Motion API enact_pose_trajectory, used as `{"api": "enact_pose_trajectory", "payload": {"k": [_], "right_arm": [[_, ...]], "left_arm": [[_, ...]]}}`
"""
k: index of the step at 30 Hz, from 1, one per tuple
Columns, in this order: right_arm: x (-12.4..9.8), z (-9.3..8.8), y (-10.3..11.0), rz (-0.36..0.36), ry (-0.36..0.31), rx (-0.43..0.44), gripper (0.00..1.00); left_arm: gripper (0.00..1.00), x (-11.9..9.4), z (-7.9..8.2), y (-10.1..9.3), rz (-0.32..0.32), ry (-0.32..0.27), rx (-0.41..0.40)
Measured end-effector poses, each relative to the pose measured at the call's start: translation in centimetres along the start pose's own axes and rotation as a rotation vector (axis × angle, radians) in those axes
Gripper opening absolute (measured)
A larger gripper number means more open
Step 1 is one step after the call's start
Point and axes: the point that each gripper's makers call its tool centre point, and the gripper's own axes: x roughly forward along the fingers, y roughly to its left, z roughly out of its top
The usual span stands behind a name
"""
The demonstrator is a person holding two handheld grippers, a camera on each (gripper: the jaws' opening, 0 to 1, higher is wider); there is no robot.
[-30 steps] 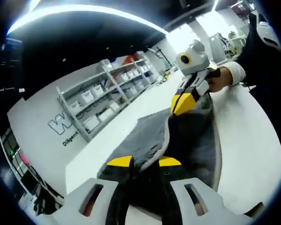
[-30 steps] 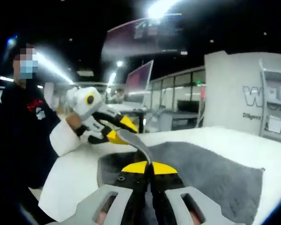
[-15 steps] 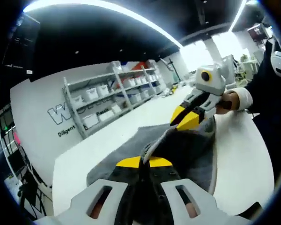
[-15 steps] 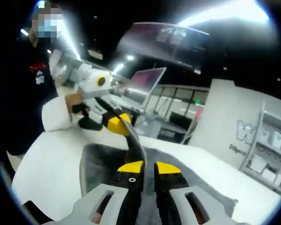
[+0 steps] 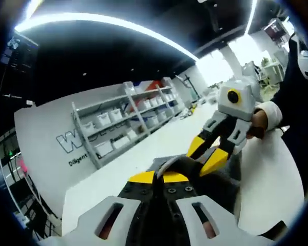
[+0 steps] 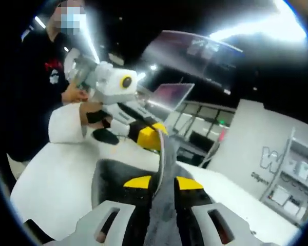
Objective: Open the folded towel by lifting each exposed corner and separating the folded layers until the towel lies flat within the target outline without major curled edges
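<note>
The grey towel (image 5: 177, 164) lies on a white table (image 5: 269, 179), with one edge pulled up off it. In the left gripper view my left gripper (image 5: 159, 178) is shut on that raised edge, yellow tips together. My right gripper (image 5: 205, 154) comes in from the right, close beside it, on the same fold. In the right gripper view my right gripper (image 6: 163, 182) holds a strip of towel (image 6: 110, 177) that rises between its yellow tips. The left gripper (image 6: 153, 136) grips the strip's upper end just beyond.
Metal shelves with white bins (image 5: 128, 123) stand against a lettered wall behind the table. A monitor (image 6: 169, 95) sits on a desk further off. The person's white-cuffed hands (image 5: 264, 118) and dark clothing (image 6: 36, 102) are at the table's near side.
The two grippers have drawn closer together and the held towel edge has risen higher off the table. More cloth now sits between the right gripper's tips.
</note>
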Motion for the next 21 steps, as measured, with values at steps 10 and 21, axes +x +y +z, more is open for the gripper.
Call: {"api": "enact_pose_trajectory", "payload": {"k": [10, 21], "right_arm": [[0.1, 0.2, -1.2, -0.023, -0.026, 0.029, 0.15], [-0.8, 0.8, -2.1, -0.042, -0.077, 0.163, 0.16]], "left_arm": [[0.01, 1.4, 3.1, 0.4, 0.125, -0.074, -0.11], [0.01, 2.1, 3.7, 0.1, 0.153, -0.102, -0.182]]}}
